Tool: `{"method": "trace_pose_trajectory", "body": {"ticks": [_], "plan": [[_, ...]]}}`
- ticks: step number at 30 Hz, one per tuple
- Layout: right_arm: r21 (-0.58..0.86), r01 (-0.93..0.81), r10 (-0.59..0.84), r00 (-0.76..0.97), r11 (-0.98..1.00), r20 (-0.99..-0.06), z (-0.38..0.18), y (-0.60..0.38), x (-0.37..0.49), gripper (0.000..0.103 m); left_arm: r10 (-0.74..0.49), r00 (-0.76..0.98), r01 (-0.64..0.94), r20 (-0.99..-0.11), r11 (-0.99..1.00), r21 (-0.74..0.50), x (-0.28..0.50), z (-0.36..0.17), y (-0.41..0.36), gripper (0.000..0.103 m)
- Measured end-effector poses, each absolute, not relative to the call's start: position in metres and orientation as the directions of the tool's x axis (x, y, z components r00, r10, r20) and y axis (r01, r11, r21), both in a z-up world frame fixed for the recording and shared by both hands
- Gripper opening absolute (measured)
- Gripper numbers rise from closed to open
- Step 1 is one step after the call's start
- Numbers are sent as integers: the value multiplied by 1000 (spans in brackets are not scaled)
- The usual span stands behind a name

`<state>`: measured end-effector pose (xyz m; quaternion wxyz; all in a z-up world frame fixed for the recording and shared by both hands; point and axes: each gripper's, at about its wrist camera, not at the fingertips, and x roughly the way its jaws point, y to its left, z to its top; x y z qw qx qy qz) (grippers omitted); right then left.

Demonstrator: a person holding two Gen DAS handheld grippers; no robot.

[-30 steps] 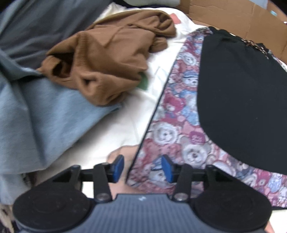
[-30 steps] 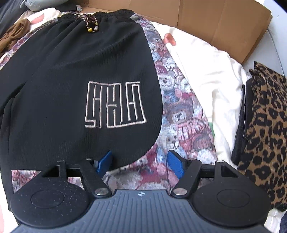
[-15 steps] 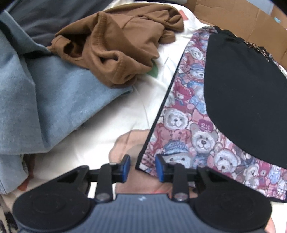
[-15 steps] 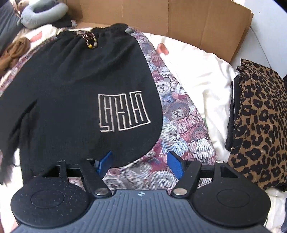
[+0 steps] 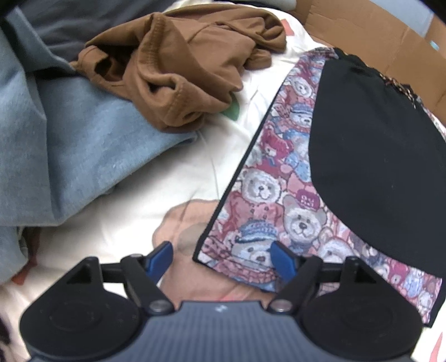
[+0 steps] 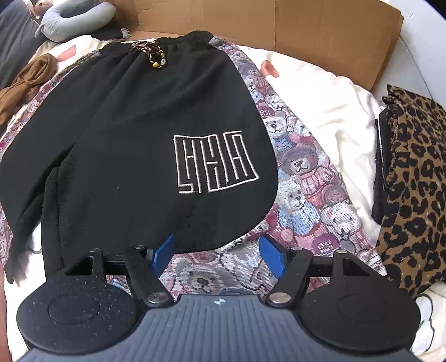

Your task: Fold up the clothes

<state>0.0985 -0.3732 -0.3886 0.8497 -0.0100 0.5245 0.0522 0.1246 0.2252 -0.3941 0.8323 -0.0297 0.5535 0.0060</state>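
Black shorts (image 6: 133, 144) with teddy-bear print side panels (image 6: 301, 178) lie spread flat on a cream bedsheet (image 6: 320, 92), waistband and drawstring (image 6: 152, 54) at the far end. A white outlined logo (image 6: 213, 161) marks the right leg. My right gripper (image 6: 217, 254) is open, over the hem of the right leg. My left gripper (image 5: 223, 263) is open, its jaws either side of the bear-print corner (image 5: 251, 245) of the left leg, with the black part (image 5: 376, 156) beyond.
A crumpled brown garment (image 5: 178, 69) lies on blue-grey clothes (image 5: 69, 150) at the left. A folded leopard-print garment (image 6: 415, 195) lies at the right. A cardboard wall (image 6: 278, 27) stands behind the bed, with a grey neck pillow (image 6: 75, 16) at the far left.
My left gripper narrowed beside the bear-print corner, then opened wide around it. My right gripper pulled back and rose slightly, staying open.
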Motion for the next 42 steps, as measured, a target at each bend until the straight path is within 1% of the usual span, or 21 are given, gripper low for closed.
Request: {"method": "trace_pose_trajectory", "body": {"ticks": [3,6,8,12,13,14,15,16,17,19,25,27,29,32,37,42], "plan": [[83,-102,119,425,991,-898,-391,-373,99,73,-37,365,-36,-930,998,-53,126,-394,229,76],[99,-126,143,414,987,-899,-390,-369,99,73,-63,349,-42,-935,996,-83,127,-395,237,68],[98,-135,146,412,986,-899,-389,-367,98,73,-77,341,-37,-937,995,-95,127,-396,240,61],[109,-140,157,404,984,-901,-388,-365,98,72,-64,351,-29,-934,996,-79,127,-396,244,54],[113,-143,162,400,983,-902,-388,-365,97,71,-64,356,-35,-932,996,-81,127,-396,246,50],[117,-146,166,396,982,-903,-389,-364,97,70,-68,359,-40,-931,995,-88,127,-396,248,42],[113,-154,166,397,982,-903,-389,-362,97,70,-72,362,-45,-929,995,-94,128,-396,251,38],[107,-161,163,399,981,-902,-388,-361,96,70,-79,364,-48,-928,993,-104,128,-397,253,30],[101,-167,161,402,981,-902,-388,-360,96,69,-89,364,-50,-927,992,-115,128,-398,255,27],[94,-173,158,404,980,-901,-388,-359,96,69,-108,365,-43,-925,990,-132,128,-400,257,24],[95,-177,160,398,980,-903,-389,-357,96,68,-126,382,-26,-915,989,-146,128,-407,260,27],[97,-184,164,394,978,-904,-389,-356,95,68,-136,387,-30,-912,987,-159,128,-407,262,25],[100,-192,170,393,976,-904,-389,-355,95,67,-139,382,-27,-914,987,-161,128,-405,261,10],[106,-201,180,399,974,-899,-386,-353,97,66,-123,377,5,-918,991,-131,127,-395,255,9],[117,-211,197,412,970,-890,-379,-351,100,66,-123,385,-5,-915,991,-136,125,-376,252,8],[117,-234,210,427,965,-879,-371,-345,104,66,-158,391,19,-907,986,-163,125,-353,240,8]]}}
